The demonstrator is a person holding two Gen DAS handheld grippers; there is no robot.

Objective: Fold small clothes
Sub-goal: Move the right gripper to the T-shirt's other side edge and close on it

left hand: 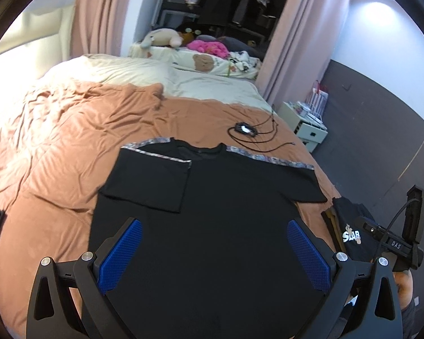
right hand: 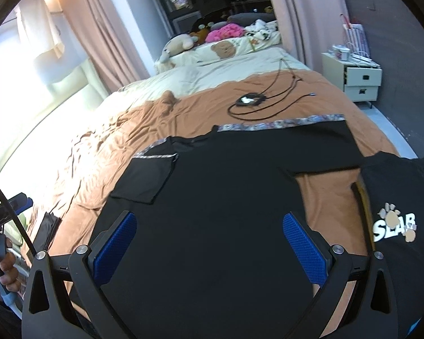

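A black T-shirt [left hand: 212,197] with patterned shoulder trim lies flat on the brown bed cover [left hand: 56,155]. Its left sleeve [left hand: 147,180] is folded inward over the body, while the right sleeve [left hand: 296,178] lies spread out. My left gripper [left hand: 214,251] hovers open above the shirt's lower part, its blue pads [left hand: 121,254] wide apart and empty. In the right wrist view the same T-shirt [right hand: 226,183] fills the middle, and my right gripper [right hand: 210,243] stands open over its lower half with nothing held. A second black garment printed "SLAB" [right hand: 395,212] lies at the right bed edge.
A coiled black cable with a small device [right hand: 250,99] lies on the cover beyond the shirt's collar. Pillows and plush toys [right hand: 217,39] sit at the head. A white bedside cabinet [right hand: 359,76] stands to the right. A person's hand [right hand: 2,265] shows at the left edge.
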